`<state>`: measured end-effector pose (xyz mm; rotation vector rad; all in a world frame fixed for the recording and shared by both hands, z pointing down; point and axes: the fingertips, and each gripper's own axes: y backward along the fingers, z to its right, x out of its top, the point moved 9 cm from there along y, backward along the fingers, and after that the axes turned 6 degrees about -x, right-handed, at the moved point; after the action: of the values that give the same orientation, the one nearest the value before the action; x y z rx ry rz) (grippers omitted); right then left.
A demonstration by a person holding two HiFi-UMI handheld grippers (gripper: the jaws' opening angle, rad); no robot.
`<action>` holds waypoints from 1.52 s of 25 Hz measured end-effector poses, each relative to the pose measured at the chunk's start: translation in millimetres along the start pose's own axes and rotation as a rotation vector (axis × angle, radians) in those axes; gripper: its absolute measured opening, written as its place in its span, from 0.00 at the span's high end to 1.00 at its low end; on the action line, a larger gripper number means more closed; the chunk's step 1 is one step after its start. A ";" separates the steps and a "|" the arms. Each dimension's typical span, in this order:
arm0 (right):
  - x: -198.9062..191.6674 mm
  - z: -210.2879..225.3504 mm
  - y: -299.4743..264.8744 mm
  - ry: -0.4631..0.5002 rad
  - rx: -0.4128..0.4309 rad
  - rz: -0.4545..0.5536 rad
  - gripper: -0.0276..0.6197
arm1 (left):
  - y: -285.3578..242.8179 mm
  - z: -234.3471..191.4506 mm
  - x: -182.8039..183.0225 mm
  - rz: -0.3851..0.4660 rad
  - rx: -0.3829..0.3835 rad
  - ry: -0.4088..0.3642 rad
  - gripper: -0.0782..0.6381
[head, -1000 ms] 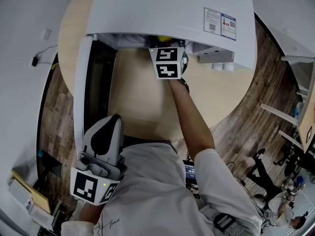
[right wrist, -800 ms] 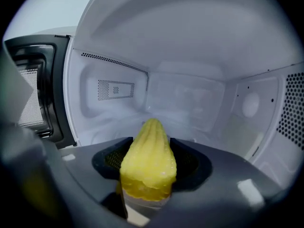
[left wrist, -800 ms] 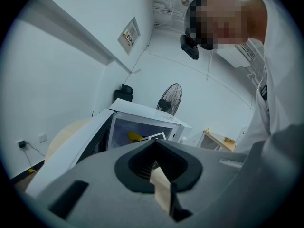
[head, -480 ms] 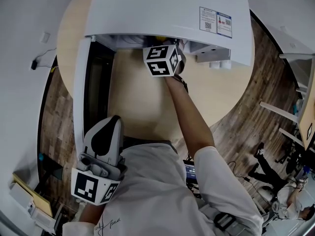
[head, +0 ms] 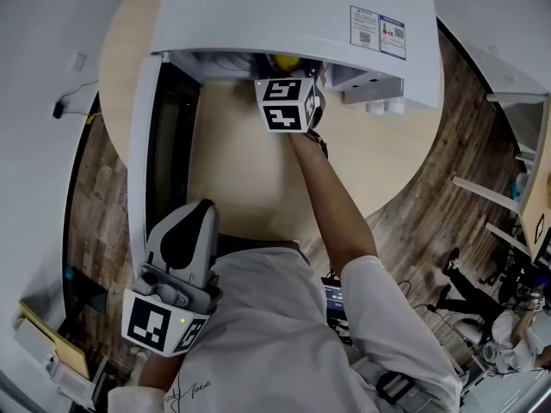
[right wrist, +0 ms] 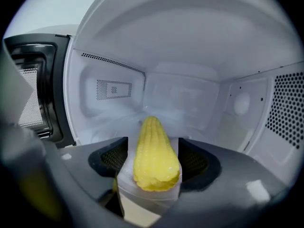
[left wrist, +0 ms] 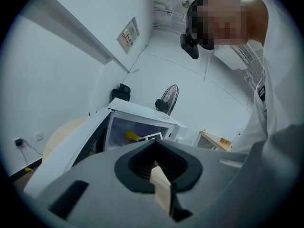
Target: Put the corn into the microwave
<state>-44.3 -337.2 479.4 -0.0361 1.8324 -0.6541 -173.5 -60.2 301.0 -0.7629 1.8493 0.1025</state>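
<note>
The yellow corn (right wrist: 154, 153) lies lengthwise between the pale pads of my right gripper (right wrist: 153, 144), tip pointing into the white microwave's cavity (right wrist: 180, 99). The jaws are opening and the corn is still between them, just above the cavity floor. From the head view, the right gripper's marker cube (head: 287, 104) sits at the microwave's (head: 293, 15) mouth, with a bit of the corn (head: 284, 62) showing under the top edge. My left gripper (head: 181, 235) is held back near the person's chest, with its jaws together and nothing in them (left wrist: 159, 184).
The microwave door (head: 145, 144) stands swung open to the left, dark window facing inward (right wrist: 33, 94). The microwave rests on a round wooden table (head: 258, 179). A fan (left wrist: 167, 99) and a wooden desk (left wrist: 216, 140) stand behind it in the left gripper view.
The right gripper's marker cube turned a little at the microwave's mouth, and slightly more of the yellow corn shows under the top edge. The left gripper stayed put.
</note>
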 end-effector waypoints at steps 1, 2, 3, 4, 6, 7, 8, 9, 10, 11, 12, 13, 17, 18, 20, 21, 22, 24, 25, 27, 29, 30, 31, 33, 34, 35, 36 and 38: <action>1.1 1.3 1.9 -0.014 -0.007 0.004 0.45 | 0.7 0.5 0.5 0.003 0.000 -0.002 0.90; 2.1 2.6 3.8 -0.030 -0.014 0.008 0.45 | 1.6 1.2 0.9 0.006 0.001 -0.003 0.90; 2.8 3.4 5.8 -0.046 -0.018 0.010 0.45 | 2.8 2.0 1.3 0.007 0.002 -0.005 0.90; 3.2 3.6 7.8 -0.058 -0.018 0.010 0.45 | 4.2 3.0 1.5 0.009 0.003 -0.006 0.90; 3.5 3.1 11.8 -0.070 -0.010 0.007 0.45 | 7.1 5.0 1.5 0.011 0.004 -0.010 0.90; 3.6 2.7 13.8 -0.078 -0.005 0.005 0.45 | 8.3 5.7 1.4 0.013 0.005 -0.012 0.90; 3.6 2.5 16.0 -0.089 0.001 0.004 0.45 | 9.5 6.3 1.2 0.014 0.005 -0.015 0.90; 3.5 2.4 18.7 -0.101 0.004 0.005 0.45 | 10.6 7.0 0.8 0.015 0.006 -0.017 0.90; 3.4 2.3 21.8 -0.111 0.006 0.007 0.45 | 11.8 7.8 0.4 0.017 0.007 -0.019 0.90; 3.3 2.3 24.9 -0.120 0.007 0.008 0.45 | 12.9 8.9 -0.1 0.019 0.009 -0.020 0.90; 3.4 2.4 27.8 -0.126 0.009 0.010 0.45 | 14.0 9.9 -0.6 0.021 0.010 -0.020 0.90; 3.7 2.6 30.5 -0.130 0.010 0.012 0.45 | 15.3 11.1 -1.1 0.024 0.012 -0.020 0.90; 5.0 3.3 42.2 -0.134 0.013 0.017 0.46 | 20.8 18.7 -4.0 0.041 0.004 -0.012 0.90; 5.3 3.6 45.2 -0.133 0.015 0.018 0.47 | 21.5 20.9 -4.7 0.047 -0.003 -0.008 0.90; 6.2 4.4 51.1 -0.135 0.021 0.022 0.49 | 21.9 24.6 -5.4 0.052 -0.014 -0.008 0.90; 6.6 4.9 54.0 -0.138 0.024 0.025 0.50 | 21.9 25.9 -5.4 0.052 -0.016 -0.013 0.90; 6.8 5.5 56.9 -0.140 0.026 0.027 0.50 | 22.2 26.9 -5.1 0.053 -0.015 -0.019 0.90; 6.3 6.8 63.1 -0.143 0.030 0.027 0.51 | 23.6 28.1 -4.3 0.060 -0.009 -0.024 0.90; 5.7 7.5 66.3 -0.144 0.035 0.023 0.52 | 24.3 28.9 -3.9 0.064 -0.006 -0.026 0.90; 4.6 8.9 72.4 -0.147 0.046 0.013 0.54 | 24.7 32.0 -3.4 0.071 -0.006 -0.032 0.90; 4.4 11.2 79.0 -0.152 0.051 0.009 0.56 | 24.0 36.5 -3.5 0.073 -0.010 -0.042 0.90; 4.5 12.5 82.5 -0.155 0.053 0.009 0.57 | 23.5 39.0 -3.7 0.072 -0.012 -0.051 0.90; 4.6 13.7 86.2 -0.158 0.057 0.010 0.57 | 23.0 41.4 -4.2 0.069 -0.012 -0.061 0.90; 5.0 16.4 93.3 -0.166 0.065 0.012 0.59 | 22.1 45.2 -5.3 0.066 -0.015 -0.071 0.90; 5.1 17.9 96.7 -0.171 0.070 0.013 0.59 | 21.7 46.5 -5.9 0.067 -0.018 -0.067 0.90; 5.1 19.5 100.1 -0.177 0.075 0.013 0.60 | 21.5 47.6 -6.7 0.068 -0.020 -0.061 0.90; 4.9 21.2 103.7 -0.185 0.081 0.013 0.62 | 21.5 48.8 -7.6 0.069 -0.021 -0.056 0.90; 4.6 24.3 111.1 -0.202 0.097 0.017 0.62 | 22.0 51.4 -9.4 0.072 -0.019 -0.050 0.90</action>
<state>7.6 -254.9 420.2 -0.0215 1.6037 -0.7016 -141.7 -17.3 281.6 -0.7013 1.8310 0.1843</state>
